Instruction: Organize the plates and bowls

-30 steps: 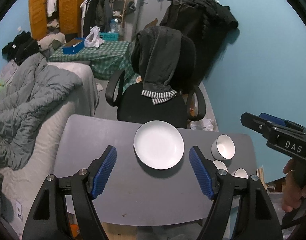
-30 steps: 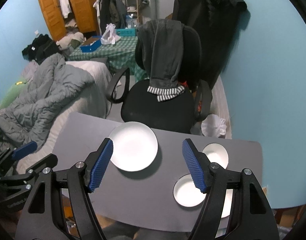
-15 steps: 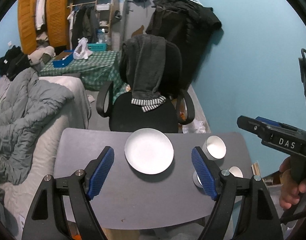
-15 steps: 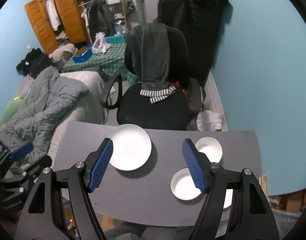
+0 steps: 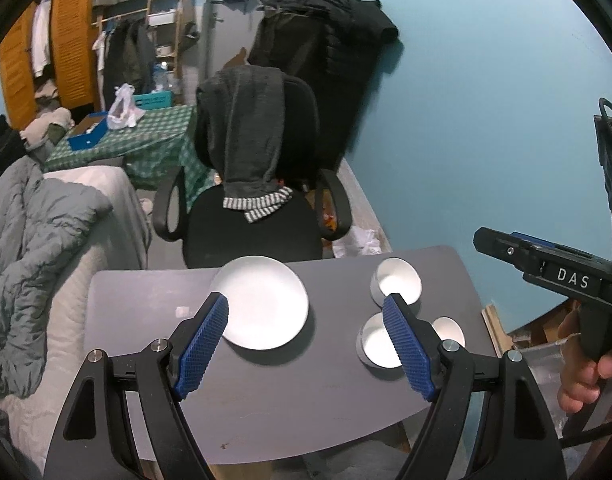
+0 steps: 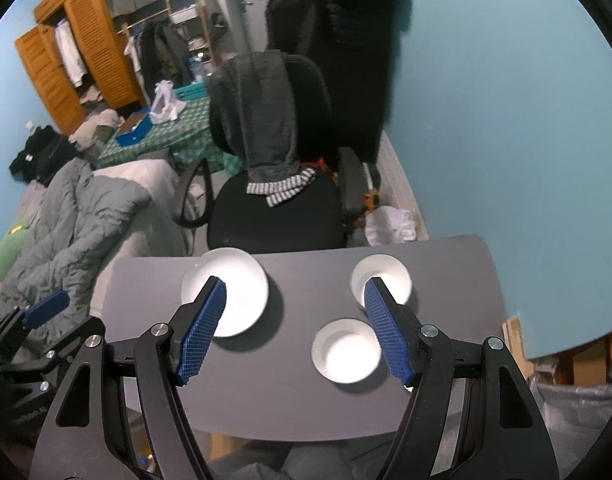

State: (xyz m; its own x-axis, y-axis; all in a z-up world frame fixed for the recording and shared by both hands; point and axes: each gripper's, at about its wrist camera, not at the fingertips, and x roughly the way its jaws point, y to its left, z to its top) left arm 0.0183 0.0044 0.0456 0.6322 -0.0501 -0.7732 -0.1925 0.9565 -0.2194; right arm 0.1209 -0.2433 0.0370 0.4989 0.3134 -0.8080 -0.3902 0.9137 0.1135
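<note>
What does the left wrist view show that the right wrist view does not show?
Only the left wrist view shows a third small bowl near the table's right edge, and the hand that holds the right gripper. Only the right wrist view shows the left gripper from the side, low at the left. Both show the white plate, two bowls, the grey table and the black chair.
</note>
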